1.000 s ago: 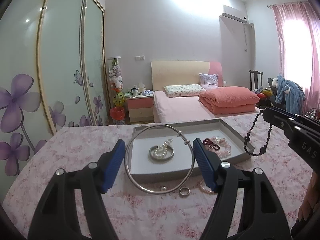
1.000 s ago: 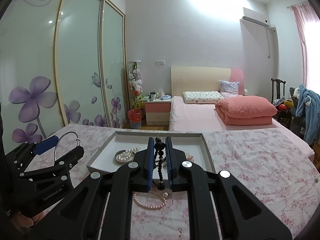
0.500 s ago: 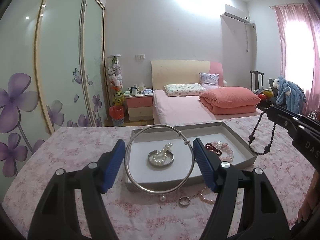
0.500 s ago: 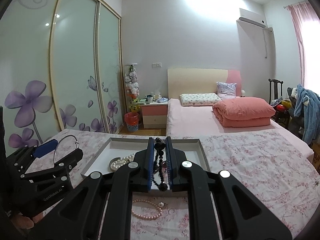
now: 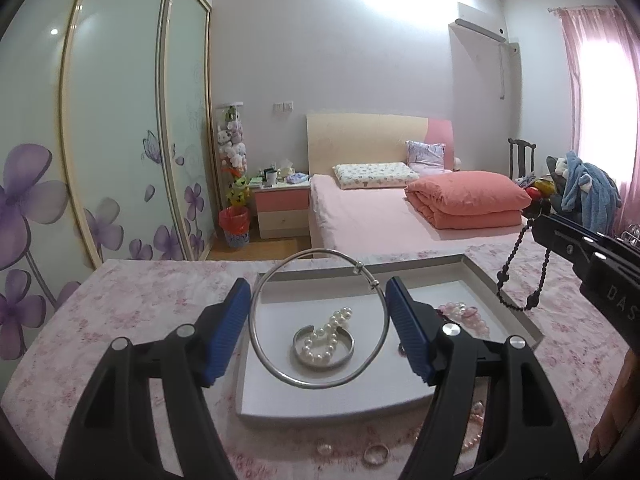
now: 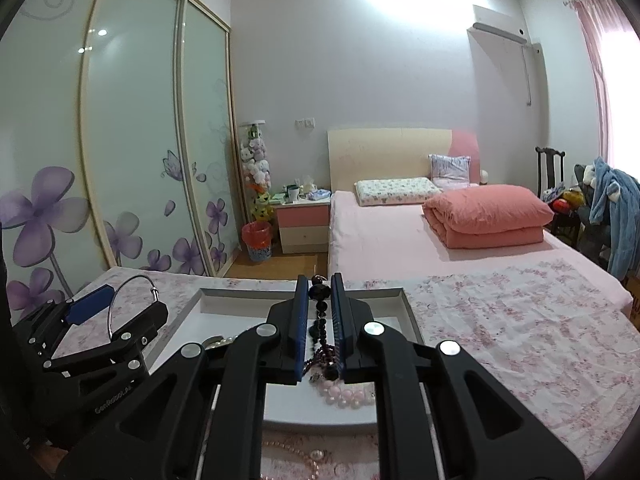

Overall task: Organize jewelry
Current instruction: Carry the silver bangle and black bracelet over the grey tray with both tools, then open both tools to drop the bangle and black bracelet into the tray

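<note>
My left gripper (image 5: 318,320) is shut on a large silver hoop bangle (image 5: 256,332), held upright over the white tray (image 5: 320,408). In the tray lie a silver cuff with a pearl bracelet (image 5: 325,342) and pink beads (image 5: 464,314). My right gripper (image 6: 319,320) is shut on a dark bead bracelet (image 6: 320,320) that hangs over the tray (image 6: 384,304); it shows at the right of the left wrist view (image 5: 520,276). The left gripper with the bangle (image 6: 132,304) shows at the left of the right wrist view.
Two small rings (image 5: 376,454) and a pink pearl strand (image 6: 296,450) lie on the floral tablecloth in front of the tray. Behind the table stand a bed (image 5: 380,208), a nightstand (image 5: 280,208) and a sliding-door wardrobe (image 5: 120,140).
Both grippers have moved forward over the tray with their pieces still held. The tray now looks larger and closer in both views.
</note>
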The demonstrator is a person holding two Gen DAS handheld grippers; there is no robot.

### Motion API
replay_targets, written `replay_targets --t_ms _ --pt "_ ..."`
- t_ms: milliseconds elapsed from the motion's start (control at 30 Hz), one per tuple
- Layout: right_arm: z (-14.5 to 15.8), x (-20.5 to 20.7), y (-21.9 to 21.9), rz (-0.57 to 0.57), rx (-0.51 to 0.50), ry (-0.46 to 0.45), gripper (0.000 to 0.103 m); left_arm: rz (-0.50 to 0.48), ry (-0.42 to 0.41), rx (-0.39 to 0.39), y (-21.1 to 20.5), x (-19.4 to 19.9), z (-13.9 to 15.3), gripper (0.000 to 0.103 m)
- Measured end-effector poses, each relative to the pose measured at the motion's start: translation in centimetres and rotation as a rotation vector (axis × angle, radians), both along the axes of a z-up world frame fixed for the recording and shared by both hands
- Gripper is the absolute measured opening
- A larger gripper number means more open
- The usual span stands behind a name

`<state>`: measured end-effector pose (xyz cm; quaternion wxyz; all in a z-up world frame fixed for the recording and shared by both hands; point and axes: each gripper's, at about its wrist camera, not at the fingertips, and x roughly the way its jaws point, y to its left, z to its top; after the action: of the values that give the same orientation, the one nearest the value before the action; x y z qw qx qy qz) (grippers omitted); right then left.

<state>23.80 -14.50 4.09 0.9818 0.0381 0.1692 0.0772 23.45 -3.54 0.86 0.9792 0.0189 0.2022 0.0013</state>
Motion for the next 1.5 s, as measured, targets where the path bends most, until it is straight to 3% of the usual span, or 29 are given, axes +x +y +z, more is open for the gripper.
replay_targets --t_ms 400,900,933,1033,1500 --pt "-3.4 6.3 0.1 -0.022 0.026 0.116 0.012 -0.011 0.085 -0.021 -0.5 6.0 -2.4 0.068" --pt "-5.3 8.5 0.0 -0.03 0.033 0.203 0.013 -0.038 0.169 -0.035 -0.9 9.0 -4.9 0.069" --pt "-5.3 8.4 0.1 -0.029 0.031 0.207 0.016 -0.036 0.17 -0.035 -0.8 9.0 -4.9 0.069" --pt "-5.3 8.1 0.0 -0.035 0.024 0.203 0.04 -0.023 0.165 -0.045 -0.3 8.8 -4.7 0.071" --pt "-4.3 5.8 -0.5 -0.052 0.019 0.185 0.04 0.047 0.125 -0.066 2.6 5.6 -2.5 0.071"
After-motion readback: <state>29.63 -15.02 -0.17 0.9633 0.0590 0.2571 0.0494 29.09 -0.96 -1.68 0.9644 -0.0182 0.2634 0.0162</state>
